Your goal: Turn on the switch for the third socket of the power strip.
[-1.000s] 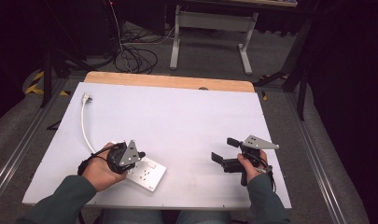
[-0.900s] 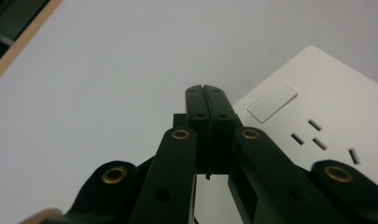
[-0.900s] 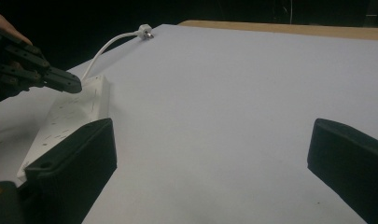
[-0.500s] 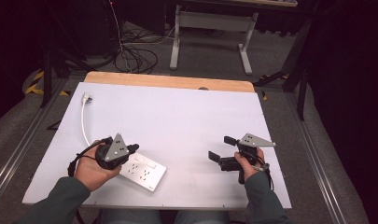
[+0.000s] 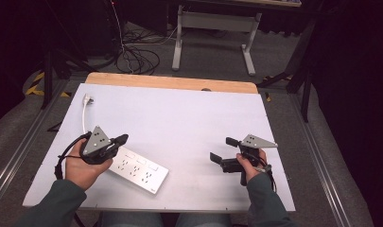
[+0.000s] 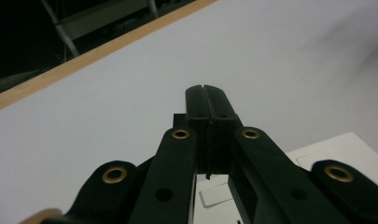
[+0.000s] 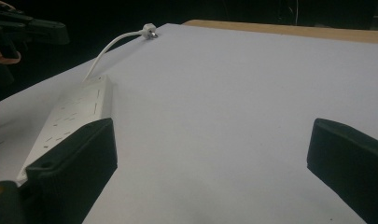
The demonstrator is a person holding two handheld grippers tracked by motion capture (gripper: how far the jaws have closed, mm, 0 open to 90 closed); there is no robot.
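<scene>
A white power strip (image 5: 139, 170) lies flat near the table's front left, its cord (image 5: 83, 118) running back to a plug (image 5: 87, 100) by the far left corner. My left gripper (image 5: 122, 138) hovers just above the strip's left end, jaws pressed together with nothing between them (image 6: 206, 95). In the left gripper view the strip (image 6: 336, 149) shows under the jaws at the lower right. My right gripper (image 5: 221, 149) sits at the front right, jaws spread wide and empty, pointing left toward the strip (image 7: 70, 119) and the plug (image 7: 148, 31).
The white table top (image 5: 189, 118) has a wooden strip along its far edge (image 5: 170, 82). Beyond it are cables on the floor (image 5: 132, 56) and a grey metal stand (image 5: 213, 28). Metal rails run along both sides of the table.
My left gripper has shifted left and slightly back, off the middle of the power strip to its left end. The right gripper has barely moved.
</scene>
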